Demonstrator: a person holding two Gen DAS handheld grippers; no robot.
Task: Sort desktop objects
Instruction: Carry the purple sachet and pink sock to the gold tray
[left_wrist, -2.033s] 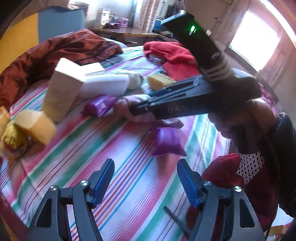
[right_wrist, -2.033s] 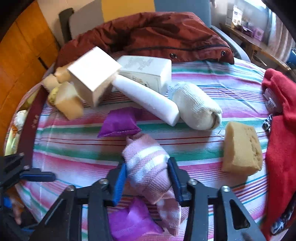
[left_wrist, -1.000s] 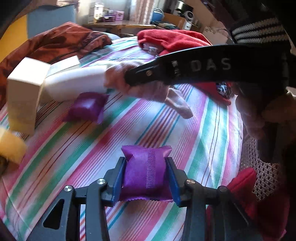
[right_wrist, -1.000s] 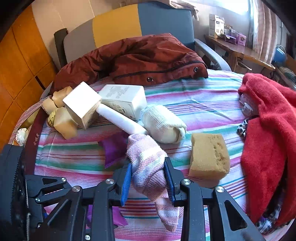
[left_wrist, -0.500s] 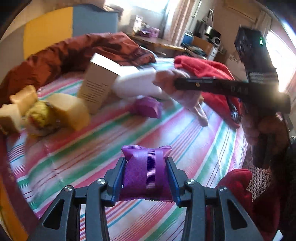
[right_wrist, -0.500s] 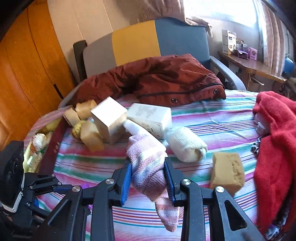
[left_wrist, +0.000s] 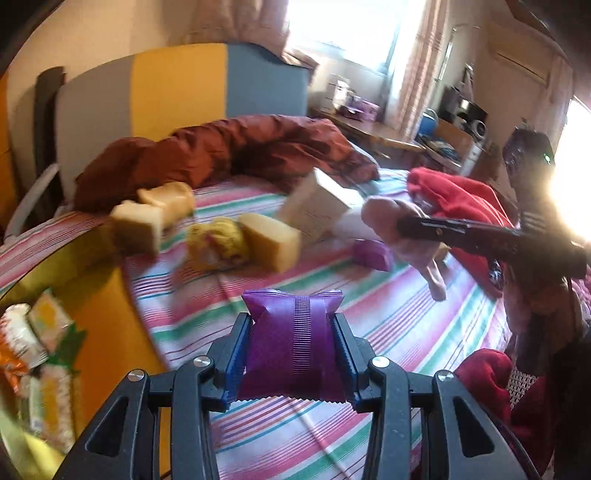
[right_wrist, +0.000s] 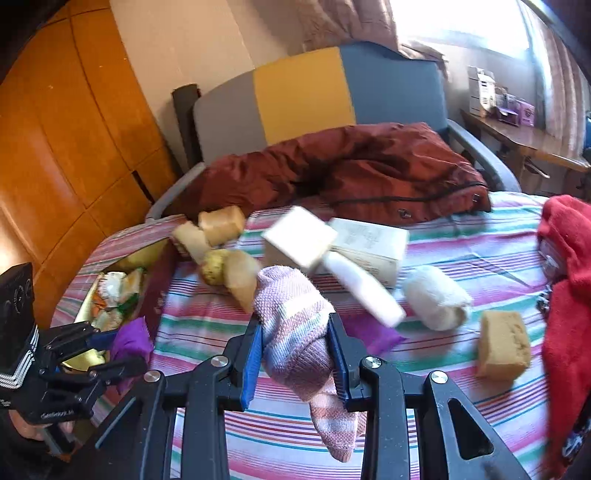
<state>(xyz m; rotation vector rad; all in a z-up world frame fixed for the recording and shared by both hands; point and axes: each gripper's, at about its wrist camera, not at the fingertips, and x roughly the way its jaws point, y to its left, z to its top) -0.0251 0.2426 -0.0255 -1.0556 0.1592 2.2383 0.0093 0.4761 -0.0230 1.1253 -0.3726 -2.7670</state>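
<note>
My left gripper (left_wrist: 293, 345) is clamped on a purple packet (left_wrist: 293, 350), its blue pads pressing both sides, and I hold it above the striped surface (left_wrist: 388, 325) near the left edge. My right gripper (right_wrist: 295, 349) is clamped on a pink striped sock (right_wrist: 295, 332), whose toe hangs down below the pads.

Just beyond the left gripper, on the left, sits a yellow tin (left_wrist: 99, 317) with wrapped snack packets (left_wrist: 37, 350) inside; their print is too blurred for me to read. Farther out lie tan sponge blocks (left_wrist: 269, 240), a yellow-green lump (left_wrist: 221, 236) and a white box (left_wrist: 314, 206) whose small print I cannot make out. A second purple packet (left_wrist: 371, 254) rests on the surface near the sock.

The left view shows my other tool from the side, with a green light (left_wrist: 546, 158) on its black body; any lettering on its arm is not legible here. The right view shows what the left cannot: a rolled cream sock (right_wrist: 436, 299), a lone sponge (right_wrist: 504, 345) near the red cloth (right_wrist: 565, 277), a white cylinder (right_wrist: 364, 288) leaning across a printed carton (right_wrist: 373, 247), and faint unreadable lettering on the left tool's frame. A maroon jacket (right_wrist: 351, 166) lies at the far side, before a grey, yellow and blue chair back (right_wrist: 306, 99).
</note>
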